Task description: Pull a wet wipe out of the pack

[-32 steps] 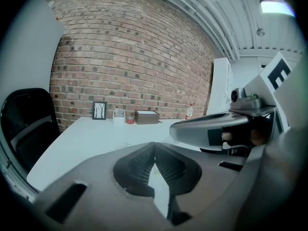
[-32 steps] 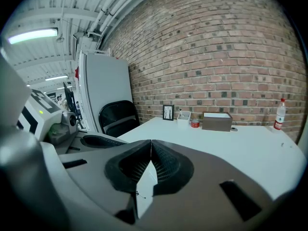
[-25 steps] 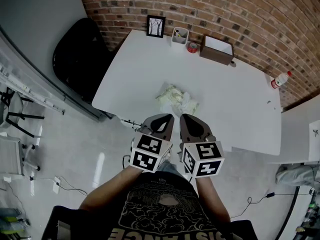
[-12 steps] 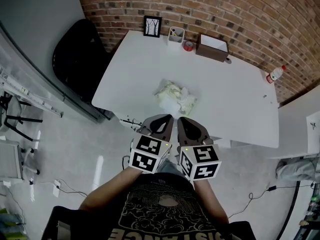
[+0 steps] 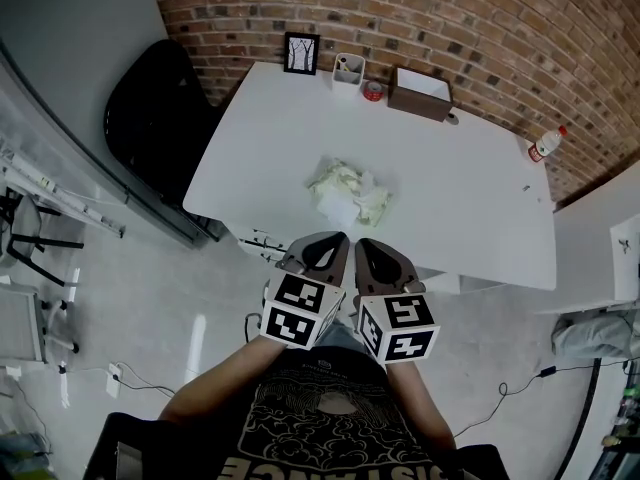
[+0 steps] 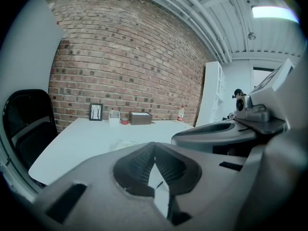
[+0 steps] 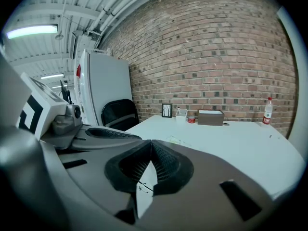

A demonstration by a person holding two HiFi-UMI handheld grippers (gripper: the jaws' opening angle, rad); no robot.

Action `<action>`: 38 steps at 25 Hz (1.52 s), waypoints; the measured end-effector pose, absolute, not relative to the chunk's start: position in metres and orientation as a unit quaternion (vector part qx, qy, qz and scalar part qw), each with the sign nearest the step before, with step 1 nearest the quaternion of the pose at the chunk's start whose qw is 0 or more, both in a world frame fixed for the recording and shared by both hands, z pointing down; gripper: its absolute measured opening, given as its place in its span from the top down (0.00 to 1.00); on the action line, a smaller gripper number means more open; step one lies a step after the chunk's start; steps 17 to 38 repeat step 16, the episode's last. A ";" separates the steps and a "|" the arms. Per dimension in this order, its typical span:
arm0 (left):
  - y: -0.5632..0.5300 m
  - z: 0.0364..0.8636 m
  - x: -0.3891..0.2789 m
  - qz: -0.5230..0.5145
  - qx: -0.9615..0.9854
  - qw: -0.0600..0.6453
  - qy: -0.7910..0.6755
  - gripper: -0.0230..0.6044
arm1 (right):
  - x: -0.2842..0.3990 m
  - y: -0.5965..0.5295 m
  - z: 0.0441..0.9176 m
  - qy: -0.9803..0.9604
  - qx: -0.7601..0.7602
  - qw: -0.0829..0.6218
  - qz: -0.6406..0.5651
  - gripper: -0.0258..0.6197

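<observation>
Nearly at the middle of the white table (image 5: 470,208) lies the wet wipe pack (image 5: 348,193), a pale, crumpled heap with greenish-white folds; pack and loose wipe material cannot be told apart from the head view. Nothing touches it. Both grippers hang short of the table's near edge, over the grey floor (image 5: 150,298) and close to the person's body, well apart from the pack. The left gripper (image 5: 336,240) and the right gripper (image 5: 366,245) sit side by side, nearly touching, tips pointing toward the table. In the left gripper view the two ribbed jaws are pressed together at their tips with nothing between them, and the right gripper view shows the same: jaws closed to a point, empty. Along the far side of the table, by the brick wall (image 5: 480,18), stand a small framed picture (image 5: 302,53), a white cup (image 5: 347,69), a red roll (image 5: 373,91) and a brown box (image 5: 419,93) in a row. A plastic bottle (image 5: 545,145) with a red cap stands near the table's right corner. A black chair (image 5: 160,108) stands off the left end of the table, and cables trail across the floor below.
</observation>
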State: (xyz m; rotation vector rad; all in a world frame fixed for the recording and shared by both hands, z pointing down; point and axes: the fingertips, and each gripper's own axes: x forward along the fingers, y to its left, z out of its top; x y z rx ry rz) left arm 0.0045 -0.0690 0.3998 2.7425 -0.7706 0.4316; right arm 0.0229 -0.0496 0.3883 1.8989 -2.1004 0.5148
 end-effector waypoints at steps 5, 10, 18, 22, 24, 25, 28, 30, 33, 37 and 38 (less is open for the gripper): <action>-0.068 0.402 0.004 0.149 0.943 0.131 -0.265 0.94 | 0.024 -0.049 0.389 -0.723 0.656 0.131 0.175 0.93; -0.068 0.404 0.002 0.149 0.944 0.132 -0.265 0.94 | 0.022 -0.049 0.388 -0.722 0.657 0.133 0.174 0.93; -0.068 0.403 0.001 0.151 0.944 0.131 -0.262 0.94 | 0.022 -0.049 0.389 -0.721 0.658 0.133 0.174 0.93; -0.068 0.403 0.001 0.151 0.944 0.131 -0.262 0.94 | 0.022 -0.049 0.389 -0.721 0.658 0.133 0.174 0.93; -0.068 0.403 0.001 0.151 0.944 0.131 -0.262 0.94 | 0.022 -0.049 0.389 -0.721 0.658 0.133 0.174 0.93; -0.068 0.403 0.001 0.151 0.944 0.131 -0.262 0.94 | 0.022 -0.049 0.389 -0.721 0.658 0.133 0.174 0.93; -0.068 0.403 0.001 0.151 0.944 0.131 -0.262 0.94 | 0.022 -0.049 0.389 -0.721 0.658 0.133 0.174 0.93; -0.068 0.403 0.001 0.151 0.944 0.131 -0.262 0.94 | 0.022 -0.049 0.389 -0.721 0.658 0.133 0.174 0.93; -0.068 0.403 0.001 0.151 0.944 0.131 -0.262 0.94 | 0.022 -0.049 0.389 -0.721 0.658 0.133 0.174 0.93; -0.068 0.403 0.001 0.151 0.944 0.131 -0.262 0.94 | 0.022 -0.049 0.389 -0.721 0.658 0.133 0.174 0.93; -0.068 0.403 0.001 0.151 0.944 0.131 -0.262 0.94 | 0.022 -0.049 0.389 -0.721 0.658 0.133 0.174 0.93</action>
